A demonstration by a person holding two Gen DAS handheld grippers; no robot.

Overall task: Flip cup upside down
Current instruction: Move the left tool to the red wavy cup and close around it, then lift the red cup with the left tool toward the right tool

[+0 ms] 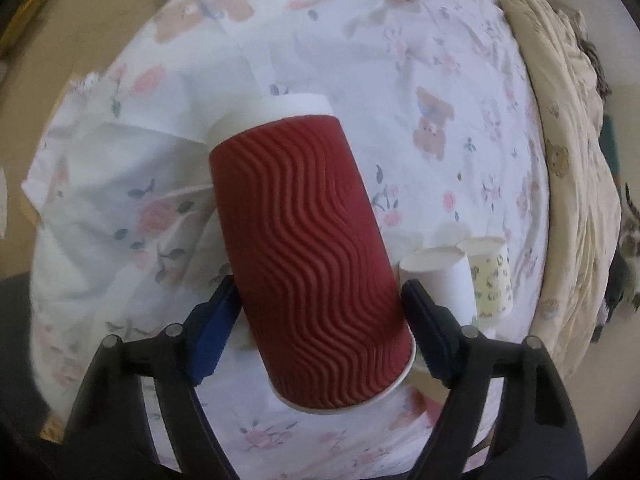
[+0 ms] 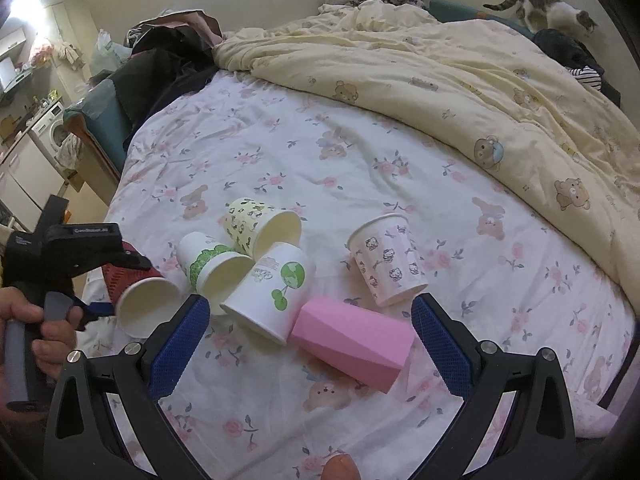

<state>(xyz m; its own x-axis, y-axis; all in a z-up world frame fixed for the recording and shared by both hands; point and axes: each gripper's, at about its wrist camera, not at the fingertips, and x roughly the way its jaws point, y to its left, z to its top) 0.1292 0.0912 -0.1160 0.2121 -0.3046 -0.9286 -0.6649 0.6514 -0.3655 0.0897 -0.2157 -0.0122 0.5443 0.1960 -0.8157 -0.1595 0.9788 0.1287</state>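
Note:
My left gripper point(image 1: 320, 300) is shut on a red ribbed paper cup point(image 1: 308, 248), gripped near its rim, with the white base pointing away and the mouth toward the camera. In the right wrist view the same red cup point(image 2: 140, 292) is tilted at the left, held by the left gripper point(image 2: 96, 284) in a hand. My right gripper point(image 2: 308, 316) is open and empty above the bed, with a pink faceted cup point(image 2: 352, 340) lying between its fingers.
Several paper cups lie on the floral sheet point(image 2: 360, 168): a green-tree cup point(image 2: 272, 292), a green-bush cup point(image 2: 208, 264), a yellow panda cup point(image 2: 256, 228) and an upside-down kitty cup point(image 2: 388, 260). A yellow duvet point(image 2: 460, 80) covers the far bed. A cat point(image 2: 548, 4) stands at the back right.

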